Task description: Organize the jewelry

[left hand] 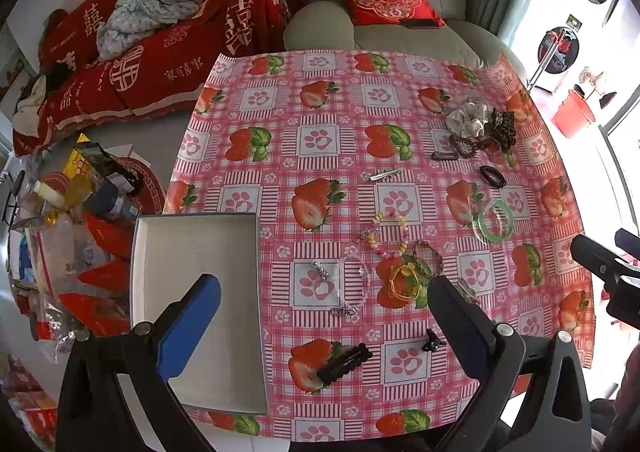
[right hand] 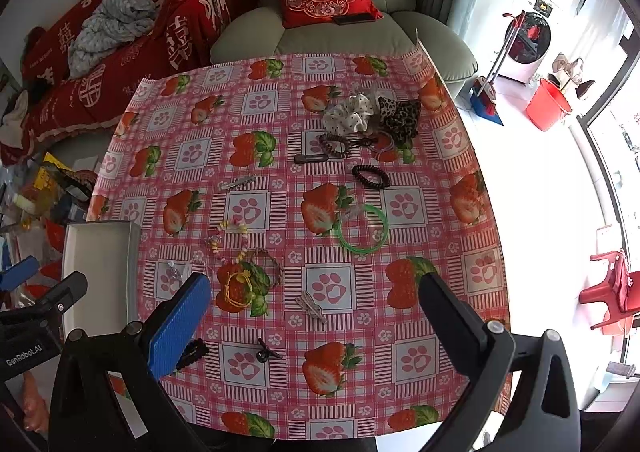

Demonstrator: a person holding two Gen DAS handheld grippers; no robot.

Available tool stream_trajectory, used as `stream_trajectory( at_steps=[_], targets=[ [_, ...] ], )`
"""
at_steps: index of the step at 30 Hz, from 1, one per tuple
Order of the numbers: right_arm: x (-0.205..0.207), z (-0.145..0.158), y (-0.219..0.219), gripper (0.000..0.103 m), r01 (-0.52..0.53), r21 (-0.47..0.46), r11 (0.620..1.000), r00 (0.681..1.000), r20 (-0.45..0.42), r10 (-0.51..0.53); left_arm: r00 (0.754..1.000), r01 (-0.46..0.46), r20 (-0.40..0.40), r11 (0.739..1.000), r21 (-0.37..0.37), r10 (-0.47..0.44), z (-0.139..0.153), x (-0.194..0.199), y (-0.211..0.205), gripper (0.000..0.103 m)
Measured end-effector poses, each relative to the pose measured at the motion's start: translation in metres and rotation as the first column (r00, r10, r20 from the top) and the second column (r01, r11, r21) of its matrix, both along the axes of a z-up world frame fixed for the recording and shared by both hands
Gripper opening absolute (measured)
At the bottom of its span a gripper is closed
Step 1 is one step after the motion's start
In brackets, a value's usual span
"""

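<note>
Both the left gripper (left hand: 324, 316) and the right gripper (right hand: 316, 312) hover with jaws apart, holding nothing. Jewelry (bracelets (right hand: 363, 232), hair ties, clips) lies scattered mid-tabletop (right hand: 440, 332); the box (left hand: 192, 252) sits at its left edge.

I see a table under a pink strawberry-and-paw tablecloth (right hand: 404, 208). I take the green bangle (right hand: 363, 230) as my landmark. Beyond it lies a black coil hair tie (right hand: 370, 176), and farther still a white scrunchie (right hand: 350, 114) touching a leopard scrunchie (right hand: 400, 112). Left of the bangle sit a pastel bead bracelet (right hand: 232, 240), a yellow elastic (right hand: 238, 288) and a silver clip (right hand: 238, 183). Far left, an open white box (left hand: 200, 292) rests at the table edge. Nearer me than the bangle are a black snap clip (left hand: 344, 364) and a small black claw clip (right hand: 266, 352).
</note>
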State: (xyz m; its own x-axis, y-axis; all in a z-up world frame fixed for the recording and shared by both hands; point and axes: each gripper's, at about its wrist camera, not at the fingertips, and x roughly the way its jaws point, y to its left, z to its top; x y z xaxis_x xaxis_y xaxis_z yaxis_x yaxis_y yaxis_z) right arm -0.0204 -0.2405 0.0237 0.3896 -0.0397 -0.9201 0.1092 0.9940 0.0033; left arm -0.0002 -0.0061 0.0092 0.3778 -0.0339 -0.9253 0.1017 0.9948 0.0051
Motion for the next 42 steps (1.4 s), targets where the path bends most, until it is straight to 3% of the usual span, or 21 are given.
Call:
stream_trajectory(
  at_steps=[42],
  targets=[
    [0.009,-0.005,-0.001,0.103,0.003,0.001,1.0,1.0,-0.012,-0.003,0.999,0.03,-0.014,0.999,0.038,-0.03,-0.007,0.007,-0.02,0.103]
  ],
)
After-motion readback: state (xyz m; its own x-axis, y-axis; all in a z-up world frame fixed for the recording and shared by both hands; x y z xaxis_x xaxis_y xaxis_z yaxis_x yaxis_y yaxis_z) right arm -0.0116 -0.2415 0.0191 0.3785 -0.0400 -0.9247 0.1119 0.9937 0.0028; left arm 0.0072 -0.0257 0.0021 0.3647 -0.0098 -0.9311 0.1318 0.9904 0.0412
